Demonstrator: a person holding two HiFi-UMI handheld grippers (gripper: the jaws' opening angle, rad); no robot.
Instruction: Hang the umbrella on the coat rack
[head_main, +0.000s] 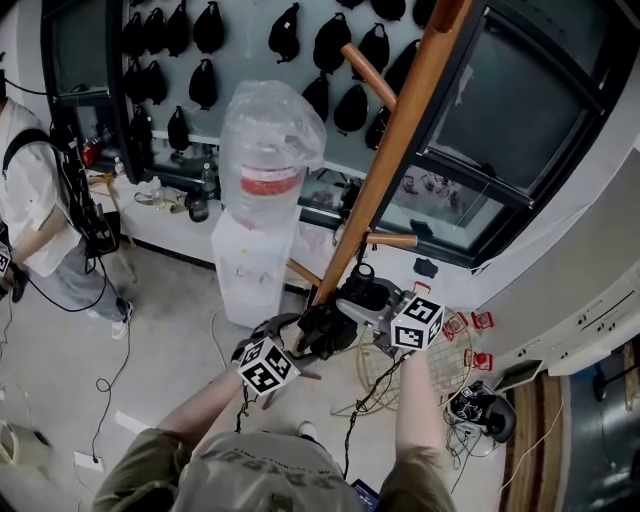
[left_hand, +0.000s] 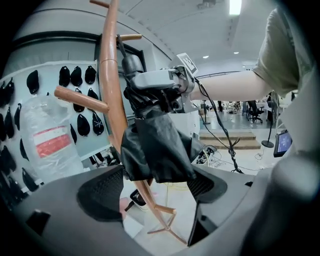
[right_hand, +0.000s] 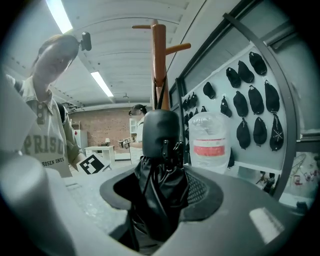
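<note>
Just below the head camera, the person's two forearms reach forward. The left claw (left_hand: 155, 192) is spread, its pads clear of the black fabric that hangs between them. The right claw (right_hand: 160, 192) pinches the folded black umbrella (right_hand: 159, 165) around its bunched cloth, with the rounded handle end pointing away from it. The umbrella sits low against the slanting wooden pole of the coat rack (head_main: 400, 120), held up by the right claw. A thin dark strap (left_hand: 120, 47) runs from its handle up along the pole toward a short peg (left_hand: 131, 37); whether it loops over the peg cannot be told. Behind the rack stands a water dispenser (head_main: 250, 270) with a clear bottle on top. Farther back, rows of black bags (head_main: 205, 30) hang on the wall, and another person (head_main: 30, 190) stands at the left edge.
</note>
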